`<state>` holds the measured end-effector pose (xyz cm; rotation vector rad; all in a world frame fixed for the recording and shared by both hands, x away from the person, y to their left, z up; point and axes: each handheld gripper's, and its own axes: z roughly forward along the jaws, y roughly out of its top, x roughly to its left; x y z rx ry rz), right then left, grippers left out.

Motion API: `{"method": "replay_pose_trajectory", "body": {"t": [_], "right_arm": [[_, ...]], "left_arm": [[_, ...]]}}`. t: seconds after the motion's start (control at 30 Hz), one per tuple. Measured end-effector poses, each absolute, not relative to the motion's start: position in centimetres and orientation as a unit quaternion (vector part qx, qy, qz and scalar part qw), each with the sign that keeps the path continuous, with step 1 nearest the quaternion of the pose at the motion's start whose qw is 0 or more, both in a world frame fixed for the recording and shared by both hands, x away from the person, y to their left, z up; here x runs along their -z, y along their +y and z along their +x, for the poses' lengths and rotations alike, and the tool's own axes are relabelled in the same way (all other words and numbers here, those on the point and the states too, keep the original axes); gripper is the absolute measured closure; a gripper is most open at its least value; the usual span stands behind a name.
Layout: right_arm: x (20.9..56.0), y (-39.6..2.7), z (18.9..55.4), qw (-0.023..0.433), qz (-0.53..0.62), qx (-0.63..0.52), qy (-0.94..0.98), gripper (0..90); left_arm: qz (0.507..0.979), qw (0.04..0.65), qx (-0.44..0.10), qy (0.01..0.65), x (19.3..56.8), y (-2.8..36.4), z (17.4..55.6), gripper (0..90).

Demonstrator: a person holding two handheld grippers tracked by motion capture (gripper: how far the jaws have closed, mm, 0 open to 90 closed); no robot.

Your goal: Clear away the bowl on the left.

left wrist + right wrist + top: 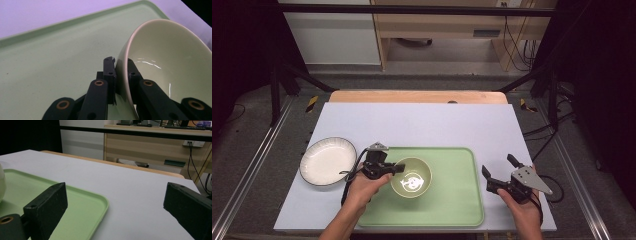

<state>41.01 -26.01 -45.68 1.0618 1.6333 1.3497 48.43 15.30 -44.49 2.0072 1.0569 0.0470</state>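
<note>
My left claw (398, 168) pinches the near-left rim of the green bowl (411, 177), one jaw inside and one outside. The bowl sits tipped in the middle of the green tray (452, 200). My right claw (499, 173) is wide open and holds nothing, just right of the tray. A white plate (328, 161) lies left of the tray on the surface (422, 122).

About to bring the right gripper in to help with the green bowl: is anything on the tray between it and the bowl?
Nothing visible. The right gripper hangs open beside the tray's right edge, and only bare tray surface lies between it and the green bowl. The left gripper grips the bowl's opposite rim.
</note>
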Motion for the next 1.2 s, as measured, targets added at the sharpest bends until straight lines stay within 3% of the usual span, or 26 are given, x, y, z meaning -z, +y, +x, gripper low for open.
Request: {"method": "replay_pose_trajectory", "body": {"t": [1.2], "right_arm": [[45.63, -26.01, 41.03, 0.375, 0.412, -0.532, 0.637, 5.1]], "left_arm": [[0.804, 0.407, -0.015, 0.434, 45.35, 15.1, 48.61, 82.0]]}}
